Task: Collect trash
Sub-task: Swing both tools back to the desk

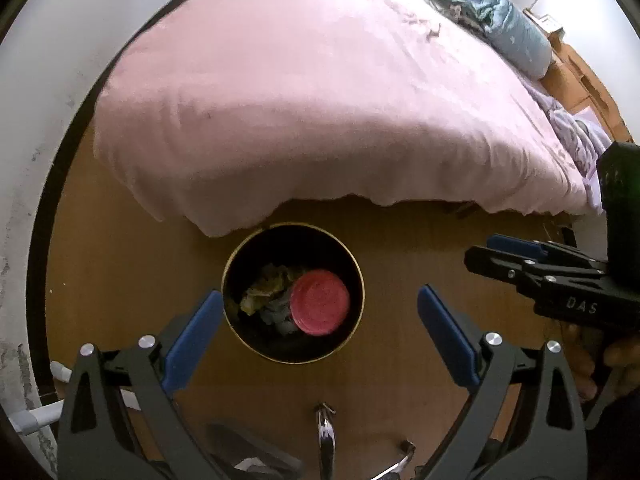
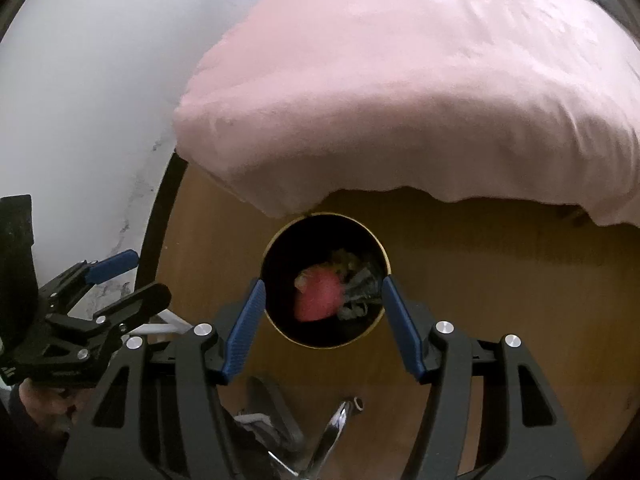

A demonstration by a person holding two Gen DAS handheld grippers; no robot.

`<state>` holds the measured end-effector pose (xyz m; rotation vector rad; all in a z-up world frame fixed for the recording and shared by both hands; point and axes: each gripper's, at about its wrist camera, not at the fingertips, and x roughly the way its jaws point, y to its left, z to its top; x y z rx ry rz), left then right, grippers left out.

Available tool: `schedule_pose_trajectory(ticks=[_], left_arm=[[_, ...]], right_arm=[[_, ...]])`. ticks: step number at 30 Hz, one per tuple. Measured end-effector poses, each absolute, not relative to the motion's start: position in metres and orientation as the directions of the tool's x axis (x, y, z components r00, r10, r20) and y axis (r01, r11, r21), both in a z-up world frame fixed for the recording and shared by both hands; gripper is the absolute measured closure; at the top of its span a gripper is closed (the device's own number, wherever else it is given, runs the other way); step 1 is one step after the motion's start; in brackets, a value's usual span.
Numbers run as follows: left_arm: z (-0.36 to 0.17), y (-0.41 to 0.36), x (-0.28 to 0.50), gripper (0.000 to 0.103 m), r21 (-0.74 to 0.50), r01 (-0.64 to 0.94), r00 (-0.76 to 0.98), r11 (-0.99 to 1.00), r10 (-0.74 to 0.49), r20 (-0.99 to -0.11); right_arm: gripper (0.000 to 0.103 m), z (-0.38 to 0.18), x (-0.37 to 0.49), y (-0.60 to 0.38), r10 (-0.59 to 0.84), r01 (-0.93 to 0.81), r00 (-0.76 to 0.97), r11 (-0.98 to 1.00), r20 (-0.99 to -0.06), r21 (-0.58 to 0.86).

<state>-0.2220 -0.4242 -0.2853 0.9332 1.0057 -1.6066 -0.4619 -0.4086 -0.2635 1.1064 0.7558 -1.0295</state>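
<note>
Bedroom, wood floor (image 1: 120, 280): bin (image 1: 244, 340) at bed (image 1: 320, 100) foot, holding red lid (image 1: 320, 302) and wrappers; left gripper (image 1: 320, 328), right gripper (image 2: 324, 320) spread, empty; risk: bin knocked over by low fingers.

My left gripper (image 1: 320, 320) points downward with its jaws spread wide, the two blue pads (image 1: 194, 334) angled outward like a V and nothing between them. My right gripper (image 2: 322, 322) is in the same pose, also pointing down, jaws wide apart and empty, its blue pads (image 2: 402, 332) splayed to either side. The two sit side by side and near each other: from the left camera I see the right gripper coming in from the right edge, a hand (image 1: 612, 364) wrapped under its handle, and from the right camera the left gripper shows at the left edge with fingers (image 2: 40, 400) under its grip
</note>
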Motion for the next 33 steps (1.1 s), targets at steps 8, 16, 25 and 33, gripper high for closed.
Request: schedule_pose_trajectory(ticks=[8,16,25,33], left_arm=[[-0.212,-0.363,-0.170,0.007,-0.072,0.992,-0.115,-0.107,-0.480,-0.869],[-0.111,-0.217,-0.048,0.007,0.070,0.982,0.170,0.177,-0.654,-0.737],[-0.080,0.032,0.127,0.007,0.123,0.693,0.554,0.710,-0.416,-0.721],[-0.097,0.187,0.178,0.007,-0.030,0.489,0.544,0.872,-0.332,-0.770]], right_arm=[[0.038,-0.205,-0.397,-0.390,-0.322,0.901,0.410,0.289,-0.853,0.324],[0.031,-0.136,-0.221,-0.338,-0.267,0.703,0.600,0.626,-0.754,0.338],[0.032,-0.097,-0.001,-0.177,0.039,0.269,0.685,0.915,-0.727,0.302],[0.032,-0.085,0.119,-0.074,0.169,0.030,0.639,0.969,-0.750,0.245]])
